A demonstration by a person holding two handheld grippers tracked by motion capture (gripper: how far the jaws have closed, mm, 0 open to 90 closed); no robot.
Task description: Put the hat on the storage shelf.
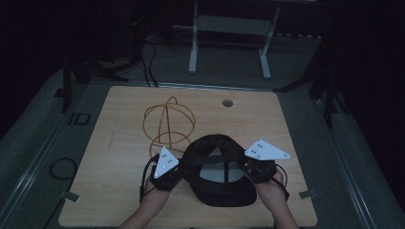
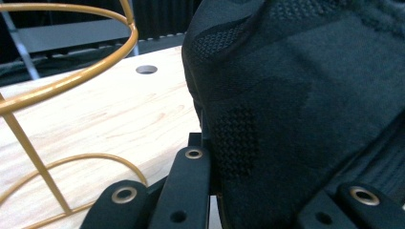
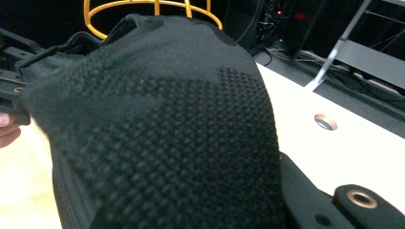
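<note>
Both grippers [image 1: 184, 172] [image 1: 244, 168] clamped on black cap [image 1: 220, 183].

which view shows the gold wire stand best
The high view: the whole gold wire stand sits behind the black cap. The left gripper view catches only close loops; the right gripper view, its top above the cap.

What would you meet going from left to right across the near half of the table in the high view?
Left tongs with their grey three-cornered plate → black knitted cap → right tongs with their grey plate.
</note>
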